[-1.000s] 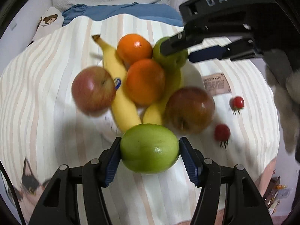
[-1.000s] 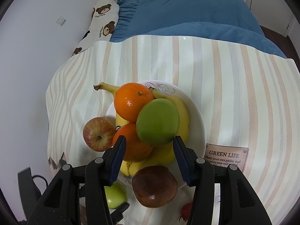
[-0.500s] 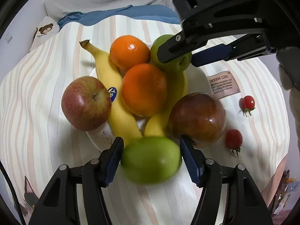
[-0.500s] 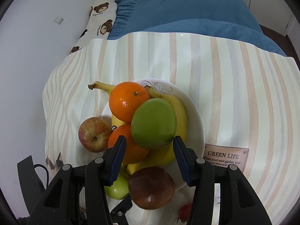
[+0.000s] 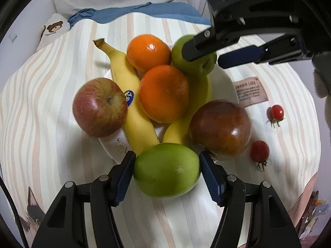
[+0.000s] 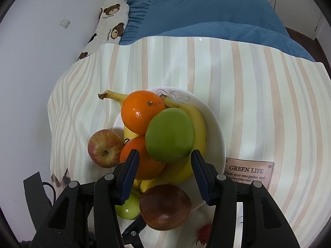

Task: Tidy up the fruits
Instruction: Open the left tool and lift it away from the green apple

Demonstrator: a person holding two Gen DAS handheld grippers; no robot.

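Note:
A white plate point(image 5: 226, 80) carries two oranges point(image 5: 163, 94), two bananas point(image 5: 132, 107) and a green apple point(image 6: 169, 134) on top of the pile. My right gripper point(image 6: 164, 159) hangs open just over that apple, and orange shows between its left pad and the fruit. From the left wrist view, the right gripper point(image 5: 201, 56) crosses the same apple point(image 5: 192, 62). A second green apple point(image 5: 166, 169) lies at the plate's near rim with my left gripper point(image 5: 166, 166) shut on it, both pads touching its sides.
A red apple point(image 5: 100, 107) leans at the plate's left edge and a dark red apple point(image 5: 220, 127) sits at its right front. Two cherry tomatoes point(image 5: 259, 152) lie on the striped cloth point(image 6: 258, 103) near a GREEN LIFE label point(image 6: 248, 171). A blue blanket point(image 6: 206, 14) lies behind.
The left gripper drew in toward the plate with the green apple, which blurred and now fills more of the jaws at the plate's near rim. The right gripper stayed over the pile.

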